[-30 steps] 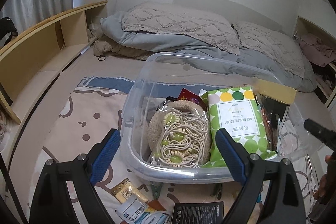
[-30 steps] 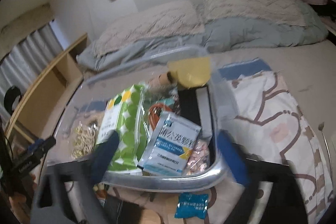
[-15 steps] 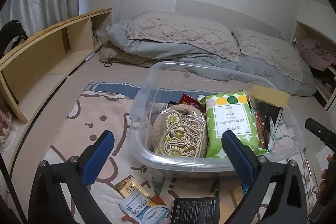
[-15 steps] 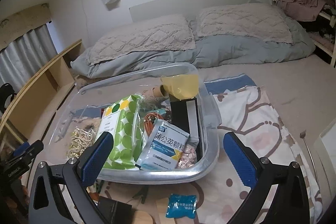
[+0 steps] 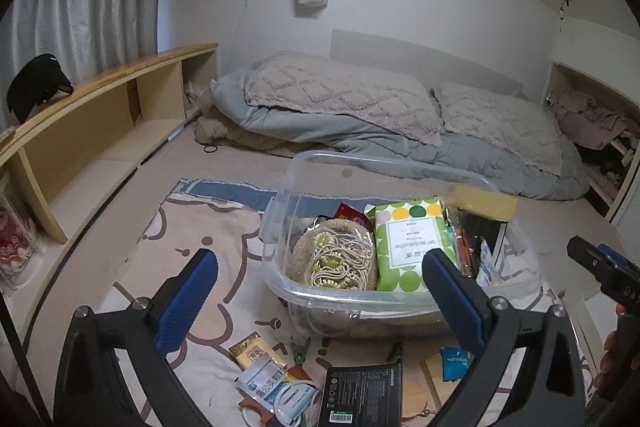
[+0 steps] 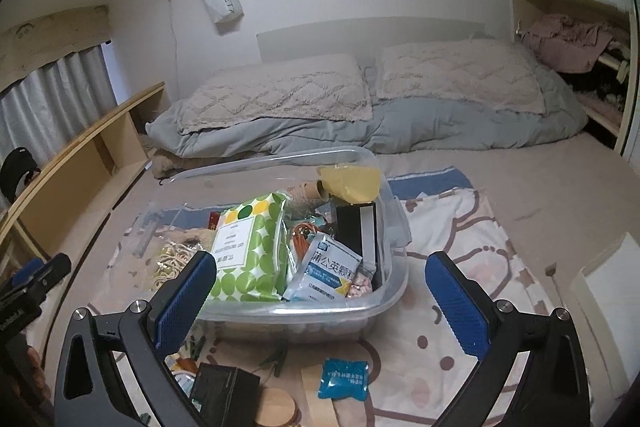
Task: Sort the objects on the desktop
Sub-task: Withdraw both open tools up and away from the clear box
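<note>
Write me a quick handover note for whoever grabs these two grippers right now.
Left gripper and right gripper: open, empty, jaws just widened.
Clear bin on the patterned blanket holds the green dotted pack, beaded pouch, sachet.
Left outside in front: black box, blue packet, small sachets, clips.

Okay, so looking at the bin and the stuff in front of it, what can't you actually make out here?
- Bin bottom: both views, hidden under the green pack and the other packets.
- Black box: left view, cut off by the lower edge; its print is too small to read.
- Wooden disc: right view, cut off by the lower edge.
- Items behind the yellow sheet: right view, covered.
</note>
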A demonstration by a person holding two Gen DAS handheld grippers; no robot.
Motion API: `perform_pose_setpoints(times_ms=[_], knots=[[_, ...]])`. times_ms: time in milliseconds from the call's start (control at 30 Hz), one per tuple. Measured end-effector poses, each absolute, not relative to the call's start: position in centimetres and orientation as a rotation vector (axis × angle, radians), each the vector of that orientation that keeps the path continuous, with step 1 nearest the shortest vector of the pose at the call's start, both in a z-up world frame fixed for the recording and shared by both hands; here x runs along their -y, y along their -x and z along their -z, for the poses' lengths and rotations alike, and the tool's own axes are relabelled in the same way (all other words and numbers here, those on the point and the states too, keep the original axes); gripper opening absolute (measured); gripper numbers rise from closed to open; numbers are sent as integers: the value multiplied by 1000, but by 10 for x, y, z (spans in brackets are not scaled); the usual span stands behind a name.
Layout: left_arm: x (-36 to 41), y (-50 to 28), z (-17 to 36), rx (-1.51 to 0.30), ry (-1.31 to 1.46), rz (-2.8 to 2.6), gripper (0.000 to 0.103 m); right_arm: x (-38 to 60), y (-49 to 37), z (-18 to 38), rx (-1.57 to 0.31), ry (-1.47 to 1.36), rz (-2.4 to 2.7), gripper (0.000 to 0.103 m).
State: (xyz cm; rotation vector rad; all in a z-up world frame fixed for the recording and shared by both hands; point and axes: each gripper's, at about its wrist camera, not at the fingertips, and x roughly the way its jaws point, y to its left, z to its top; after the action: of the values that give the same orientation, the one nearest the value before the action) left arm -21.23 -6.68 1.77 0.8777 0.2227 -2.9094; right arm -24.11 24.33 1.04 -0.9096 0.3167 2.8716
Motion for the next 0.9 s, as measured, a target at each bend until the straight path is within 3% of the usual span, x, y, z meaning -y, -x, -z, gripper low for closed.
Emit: perform_pose_setpoints(times_ms=[900], knots=[[50, 97, -40, -25, -771, 2965, 103, -216, 116, -37, -73, 799, -2912, 103]])
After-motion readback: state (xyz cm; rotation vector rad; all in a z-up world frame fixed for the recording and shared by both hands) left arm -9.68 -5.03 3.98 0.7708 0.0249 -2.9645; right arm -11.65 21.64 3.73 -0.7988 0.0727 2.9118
